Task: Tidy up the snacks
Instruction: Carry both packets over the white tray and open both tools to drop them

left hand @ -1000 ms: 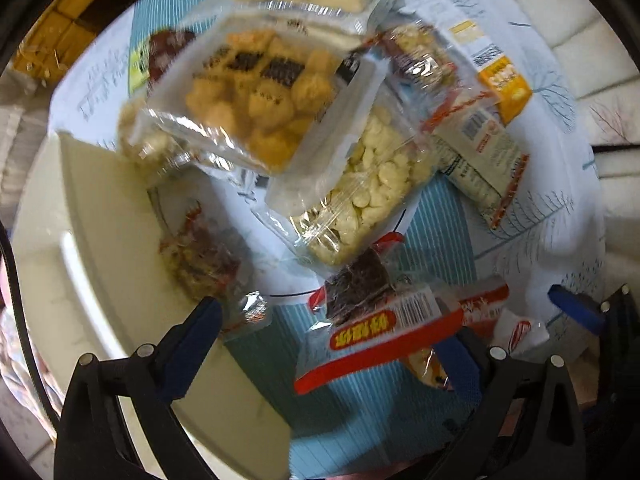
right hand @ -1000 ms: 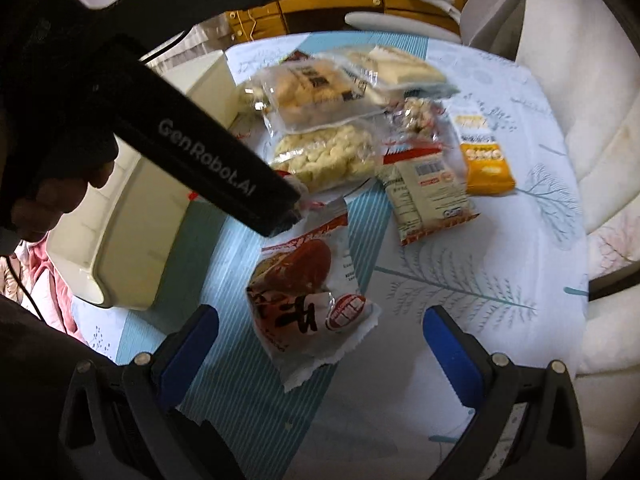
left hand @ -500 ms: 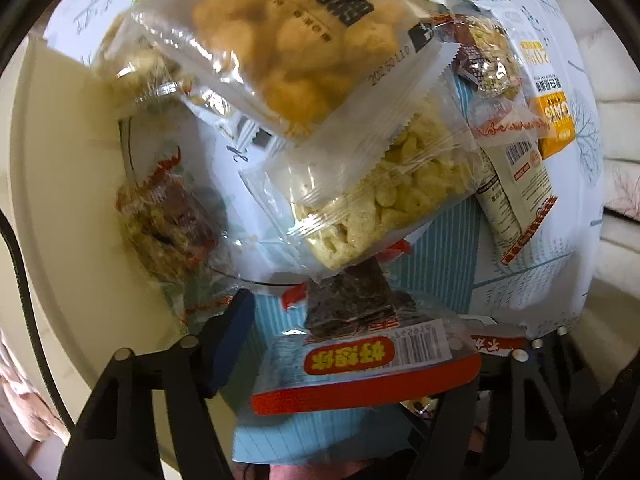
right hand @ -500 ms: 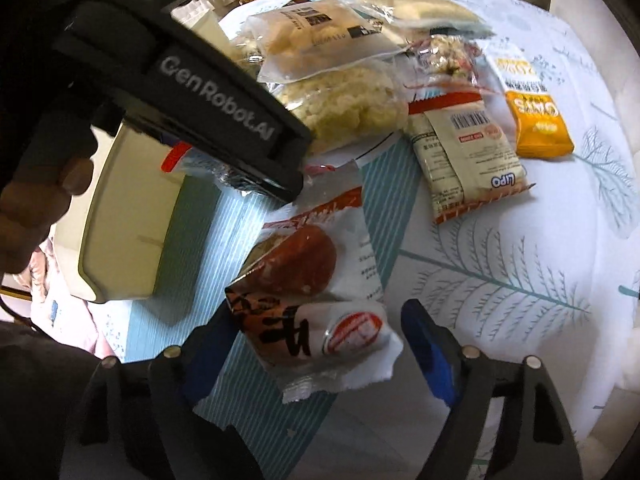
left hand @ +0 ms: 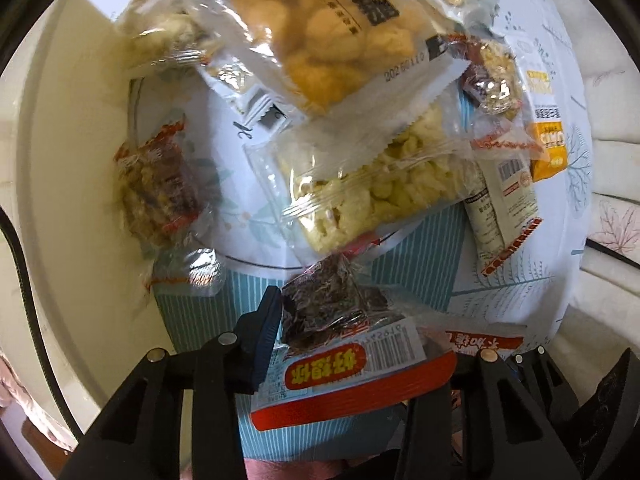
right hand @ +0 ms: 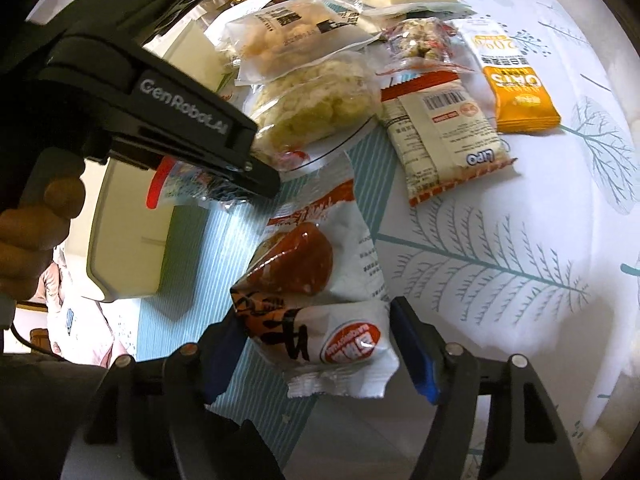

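1. Your left gripper point(left hand: 352, 344) is clamped on a red-edged packet of dark snack point(left hand: 340, 344), the blue pads pressed against its sides, holding it just above the striped tablecloth point(left hand: 416, 284).
2. Your right gripper point(right hand: 316, 348) has its blue pads against both sides of a white and orange packet point(right hand: 316, 300) that lies on the same cloth; it looks gripped, with no gap showing at either pad.
3. Take the beige tray point(right hand: 132, 232) as your landmark: the left gripper's packet hangs at its right edge, and the white and orange packet lies just right of it.
4. A clear bag of pale puffs point(right hand: 316, 100) sits beyond the tray's right side, with a bag of golden pieces point(right hand: 288, 36) overlapping its far end.
5. Further right of the tray lie a white barcode packet point(right hand: 444, 132) and an orange oats packet point(right hand: 520, 92), side by side.
6. In the left wrist view, a small nut cluster packet point(left hand: 160, 188) rests against the tray's wall.
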